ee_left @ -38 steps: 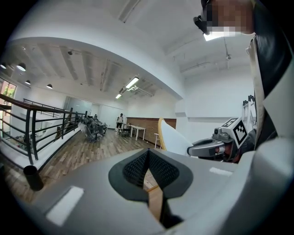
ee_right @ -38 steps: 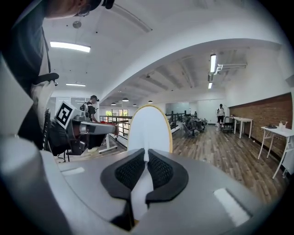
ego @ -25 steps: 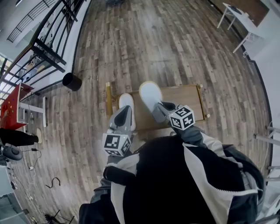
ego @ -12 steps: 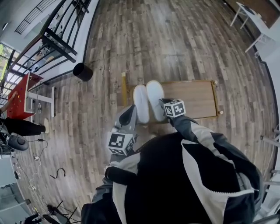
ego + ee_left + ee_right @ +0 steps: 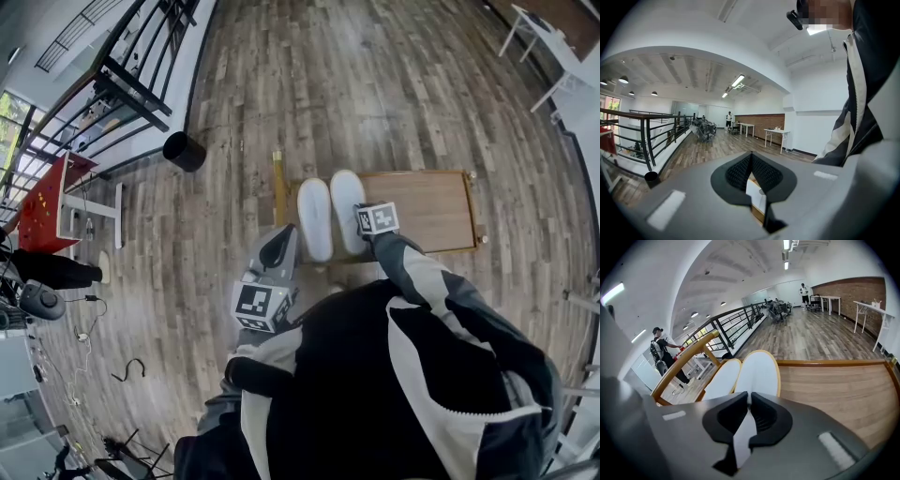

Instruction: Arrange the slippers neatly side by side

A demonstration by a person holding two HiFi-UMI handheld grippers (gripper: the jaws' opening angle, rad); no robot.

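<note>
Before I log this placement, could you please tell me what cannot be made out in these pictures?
- Right gripper view: the right gripper's clamped fingers cover the right white oval slipper's heel.
- Head view: that gripper's marker cube hides the same heel.
- Left gripper view: only a white sliver shows below the shut left gripper; too little to identify.
- Head view: the person's jacket hides the low wooden platform's near edge.

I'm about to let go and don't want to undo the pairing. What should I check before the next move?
1. Left slipper beside right slipper, both on the wooden board: ok.
2. Right gripper shut on the right slipper's heel: ok.
3. Right slipper lying flat on the board: cannot tell.
4. Left gripper jaws together: ok.
5. Left gripper free of the left slipper: cannot tell.
</note>
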